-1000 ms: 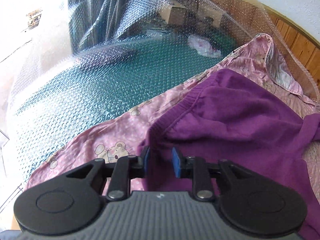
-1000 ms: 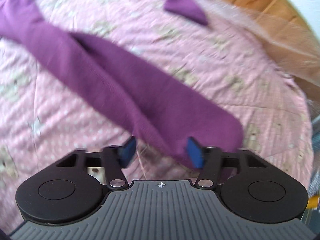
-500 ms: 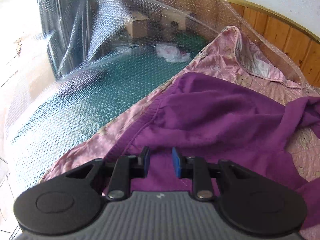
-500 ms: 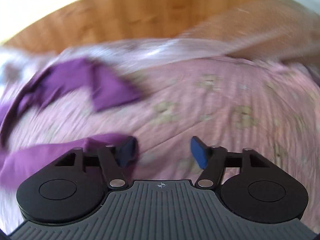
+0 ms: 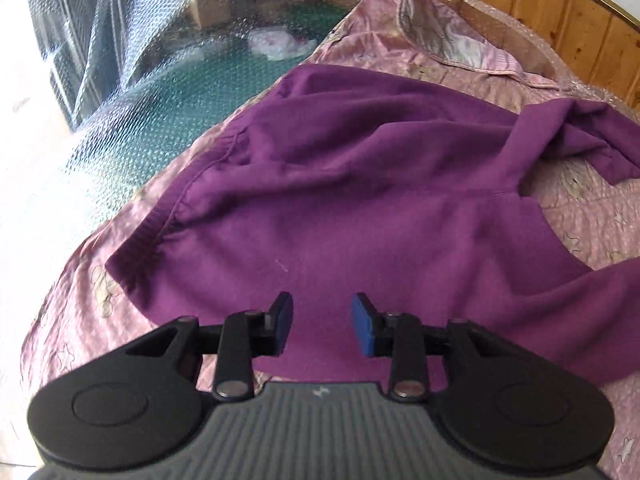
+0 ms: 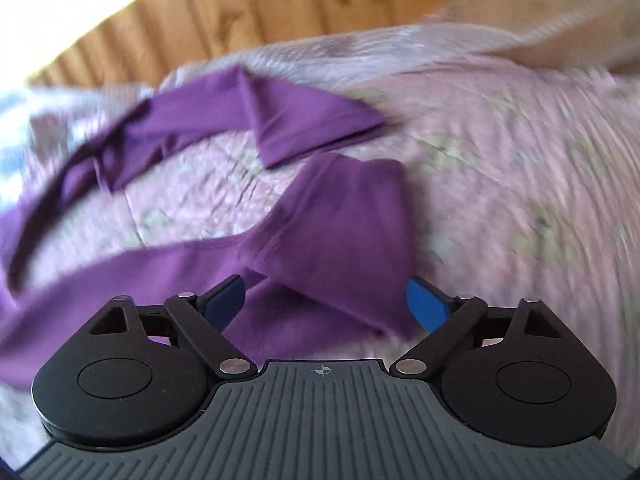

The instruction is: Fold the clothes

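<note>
A purple long-sleeved sweater [image 5: 340,200] lies spread and rumpled on a pink patterned bedsheet [image 5: 592,208]. My left gripper [image 5: 322,322] is open and empty, just above the sweater's near edge. In the right wrist view a purple sleeve [image 6: 344,232] lies bent across the sheet, and the other sleeve [image 6: 280,120] lies farther back. My right gripper [image 6: 324,304] is wide open and empty over the near sleeve end. The right view is motion-blurred.
A wooden headboard [image 6: 280,8] runs along the far side and shows in the left wrist view [image 5: 560,20]. Bubble wrap over a green surface [image 5: 160,92] lies left of the sheet, with cardboard boxes [image 5: 212,12] and a crumpled white bag [image 5: 280,42] behind.
My left gripper has let go of the sweater's edge, opened and pulled back. My right gripper opened wider and swung toward the headboard; the sleeve now lies dropped in front of it.
</note>
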A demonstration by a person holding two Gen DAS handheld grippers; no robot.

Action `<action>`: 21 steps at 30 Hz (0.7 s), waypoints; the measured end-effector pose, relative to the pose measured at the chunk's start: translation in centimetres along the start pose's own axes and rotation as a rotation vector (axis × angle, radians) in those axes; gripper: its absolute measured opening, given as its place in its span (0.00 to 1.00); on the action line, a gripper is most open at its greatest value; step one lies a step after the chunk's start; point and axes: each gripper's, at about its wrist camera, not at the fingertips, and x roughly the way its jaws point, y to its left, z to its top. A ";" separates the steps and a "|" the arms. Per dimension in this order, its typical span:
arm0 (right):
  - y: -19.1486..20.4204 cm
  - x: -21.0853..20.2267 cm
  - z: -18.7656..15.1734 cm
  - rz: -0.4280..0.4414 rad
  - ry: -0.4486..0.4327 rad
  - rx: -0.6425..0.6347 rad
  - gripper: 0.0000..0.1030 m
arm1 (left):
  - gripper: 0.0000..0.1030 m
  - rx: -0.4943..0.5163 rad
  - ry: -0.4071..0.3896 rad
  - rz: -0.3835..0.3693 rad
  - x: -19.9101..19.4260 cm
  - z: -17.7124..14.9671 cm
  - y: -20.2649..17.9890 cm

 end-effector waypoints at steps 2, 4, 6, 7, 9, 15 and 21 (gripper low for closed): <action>-1.2 -1.0 0.1 -0.015 -0.023 0.066 0.43 | 0.33 0.013 -0.022 -0.007 -0.6 0.5 -0.6; -3.4 -3.1 0.1 -0.023 -0.053 0.193 0.00 | 0.37 -0.002 -0.031 -0.001 -0.7 0.4 -0.2; -5.6 -5.1 0.1 -0.031 -0.084 0.319 0.01 | 0.39 -0.017 -0.040 0.004 -0.7 0.4 0.3; -6.7 -6.1 0.1 -0.035 -0.100 0.382 0.01 | 0.39 -0.024 -0.045 0.007 -0.7 0.3 0.6; -10.4 -9.6 -1.6 -0.054 -0.142 0.563 0.00 | 0.40 -0.039 -0.054 0.012 -0.8 0.3 1.0; -18.0 -13.3 -11.3 -0.226 -0.013 0.878 0.00 | 0.43 -0.115 -0.020 0.050 1.3 -0.9 4.4; -17.7 -15.1 -13.6 -0.144 -0.090 1.002 0.00 | 0.54 -0.287 -0.025 0.113 2.6 -1.2 10.3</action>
